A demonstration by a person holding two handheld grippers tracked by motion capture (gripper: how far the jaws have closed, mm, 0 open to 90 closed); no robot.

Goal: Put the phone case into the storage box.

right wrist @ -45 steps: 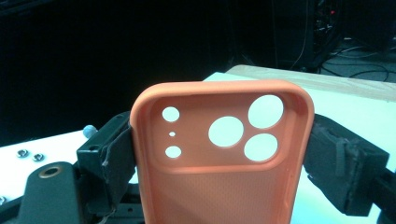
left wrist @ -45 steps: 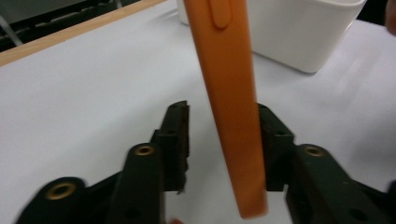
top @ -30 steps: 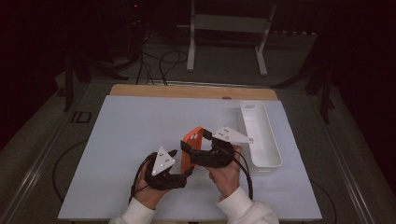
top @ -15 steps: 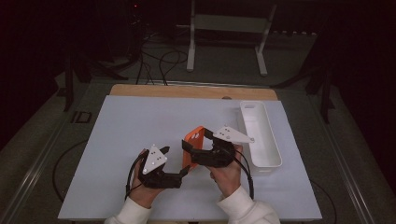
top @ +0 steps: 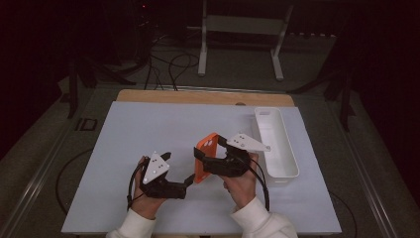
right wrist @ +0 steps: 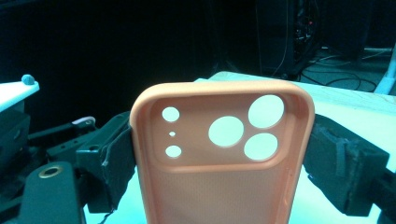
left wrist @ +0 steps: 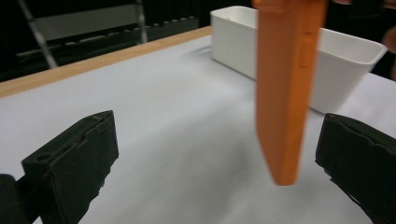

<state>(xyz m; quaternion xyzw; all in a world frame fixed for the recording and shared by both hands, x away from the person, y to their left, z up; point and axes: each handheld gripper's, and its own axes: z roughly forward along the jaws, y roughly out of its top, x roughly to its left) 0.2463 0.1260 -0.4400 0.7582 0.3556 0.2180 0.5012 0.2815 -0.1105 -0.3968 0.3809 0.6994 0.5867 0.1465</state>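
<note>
On table | white tray [top: 275,144] | orange phone case [top: 205,156] beside, held by right gripper [top: 200,159]

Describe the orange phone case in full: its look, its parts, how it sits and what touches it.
The orange phone case is a matte, rubbery-looking shell with rounded corners, a raised rim and a recessed camera panel pierced by three large and three small round holes. It is empty and held upright off the white mat, with the camera end up. The right tool clamps it by its two long edges. The left tool has just been opening: its jaws stand wide beside the case's lower end without touching it. A white tray lies behind.
</note>
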